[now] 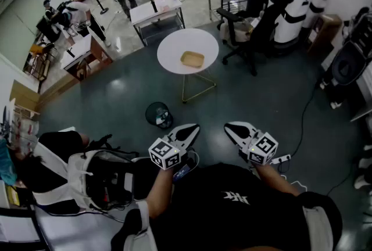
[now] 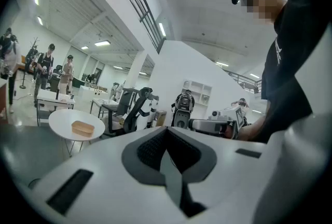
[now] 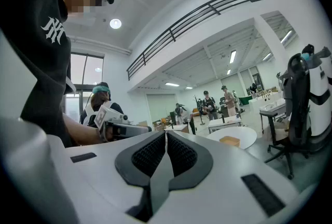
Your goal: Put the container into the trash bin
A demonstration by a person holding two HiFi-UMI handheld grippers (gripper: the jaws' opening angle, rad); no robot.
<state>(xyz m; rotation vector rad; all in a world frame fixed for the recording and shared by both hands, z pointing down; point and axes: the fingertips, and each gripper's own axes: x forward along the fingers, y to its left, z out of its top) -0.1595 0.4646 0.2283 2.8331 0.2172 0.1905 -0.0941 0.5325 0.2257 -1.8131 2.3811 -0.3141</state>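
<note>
A tan, shallow container (image 1: 192, 59) lies on the round white table (image 1: 174, 49) ahead of me; it also shows as the container (image 2: 82, 127) at the left of the left gripper view and the container (image 3: 229, 140) at the right of the right gripper view. A small dark trash bin (image 1: 158, 114) stands on the floor between the table and me. My left gripper (image 1: 193, 128) and right gripper (image 1: 228, 127) are held close to my body, well short of the table, both shut with nothing between the jaws. Seen along its own jaws, the left gripper (image 2: 166, 132) is empty, and so is the right gripper (image 3: 166, 135).
Black office chairs (image 1: 250, 29) stand right of the table, with white robot units (image 1: 293, 6) behind them. A person sits low at my left (image 1: 58, 157). Desks and several people stand at the far side (image 1: 154, 9). Cables (image 1: 302, 116) trail over the floor at the right.
</note>
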